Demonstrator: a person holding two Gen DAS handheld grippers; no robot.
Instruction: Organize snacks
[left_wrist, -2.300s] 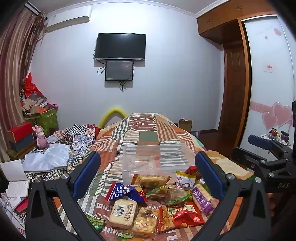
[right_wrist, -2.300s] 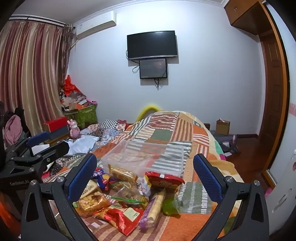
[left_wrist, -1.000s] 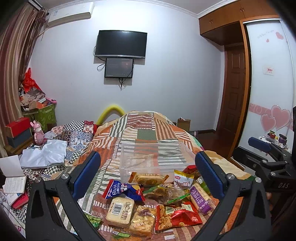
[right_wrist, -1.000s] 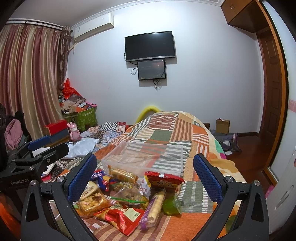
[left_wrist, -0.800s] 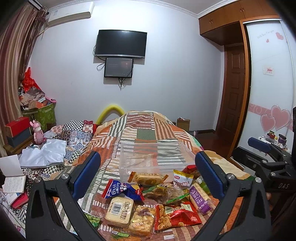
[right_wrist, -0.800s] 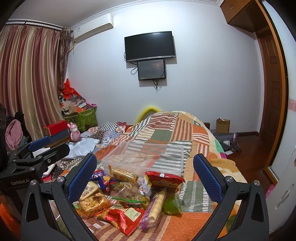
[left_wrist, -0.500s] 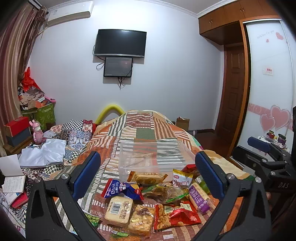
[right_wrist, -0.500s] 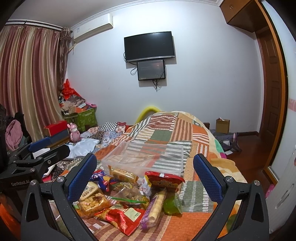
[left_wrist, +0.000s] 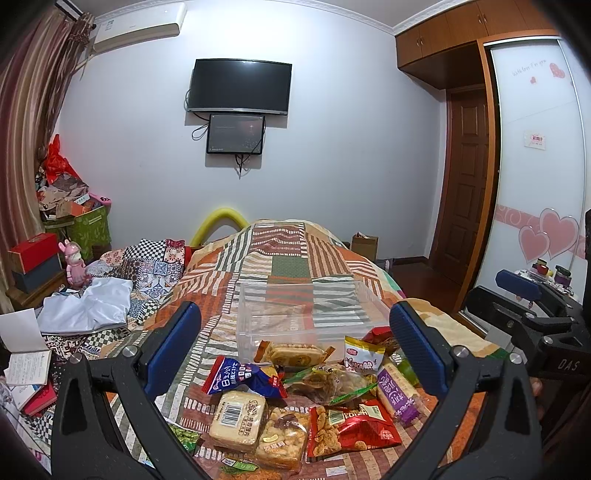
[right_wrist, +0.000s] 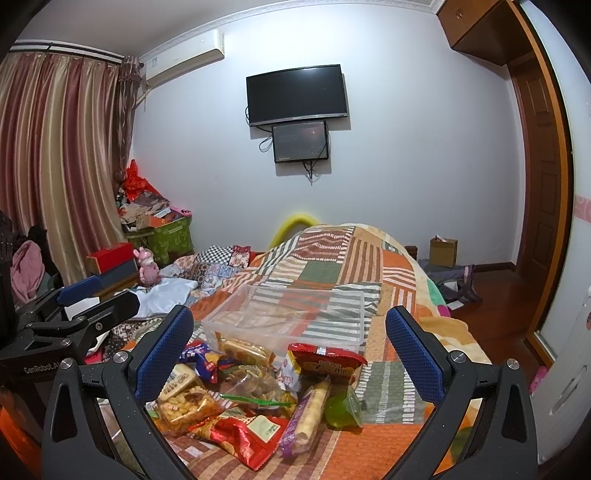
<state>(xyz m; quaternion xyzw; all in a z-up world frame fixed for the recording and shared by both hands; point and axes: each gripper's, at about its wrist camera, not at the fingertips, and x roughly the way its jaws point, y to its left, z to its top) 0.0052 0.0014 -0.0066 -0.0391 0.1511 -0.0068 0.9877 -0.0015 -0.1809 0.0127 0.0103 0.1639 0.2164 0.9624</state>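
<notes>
A heap of snack packets lies on the patchwork bedspread (left_wrist: 291, 254): a blue wrapper (left_wrist: 242, 378), a pale cake bar (left_wrist: 238, 415), a red crisps bag (left_wrist: 351, 428), a purple biscuit roll (left_wrist: 397, 393). Behind the heap stands an empty clear plastic box (left_wrist: 306, 314), also seen from the right (right_wrist: 291, 317). My left gripper (left_wrist: 295, 347) hovers open above the heap, nothing between its blue pads. My right gripper (right_wrist: 290, 350) is likewise open over a red packet (right_wrist: 325, 362) and a green jelly cup (right_wrist: 341, 408). Each gripper shows at the other view's edge.
A folded white cloth (left_wrist: 88, 310) and a patterned pillow (left_wrist: 155, 266) lie left of the bed. Boxes and a pink toy (left_wrist: 75, 264) crowd the left corner. A wooden door (left_wrist: 467, 184) and wardrobe stand right. A TV (left_wrist: 240, 86) hangs on the far wall.
Both views have drifted only slightly, the left one tilting up a little. The snacks, the box and the open jaws stay as they were.
</notes>
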